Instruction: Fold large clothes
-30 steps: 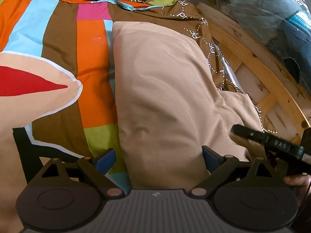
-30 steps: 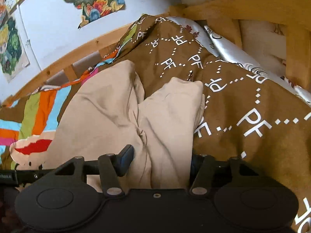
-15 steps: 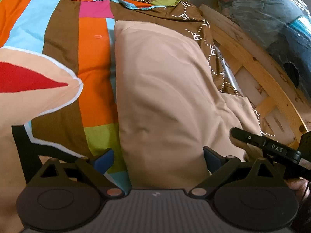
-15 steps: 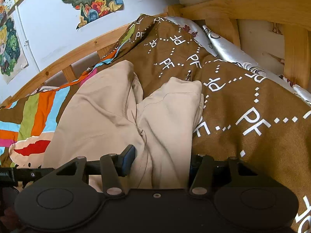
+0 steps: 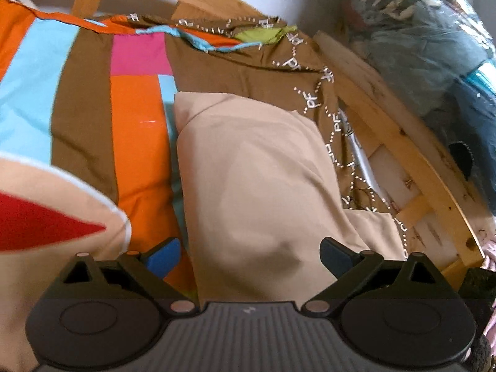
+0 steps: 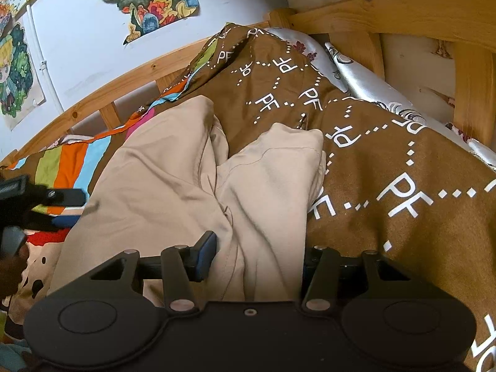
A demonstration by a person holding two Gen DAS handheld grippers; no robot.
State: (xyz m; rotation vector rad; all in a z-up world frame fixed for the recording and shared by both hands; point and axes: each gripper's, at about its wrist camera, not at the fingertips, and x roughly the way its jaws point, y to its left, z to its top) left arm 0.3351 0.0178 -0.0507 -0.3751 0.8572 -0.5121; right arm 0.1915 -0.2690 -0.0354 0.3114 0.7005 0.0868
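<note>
The beige trousers [image 5: 263, 186] lie on the bed [image 5: 86, 102] near its wooden side rail, legs apart, seemingly unfolded. Left gripper [image 5: 249, 252] and right gripper [image 6: 254, 252] both straddle the cloth, jaws spread, gripping nothing; folding remains.

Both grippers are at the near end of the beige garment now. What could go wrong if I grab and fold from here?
1. The beige garment lies on a loose brown PF-print cover; the right gripper, open across bunched cloth, might pinch the cover too.
2. The left gripper is open above one smooth part; grabbing only the top layer could drag the fold askew.
3. The two parts are split and creased where they meet, so wrinkles may get folded in.
</note>
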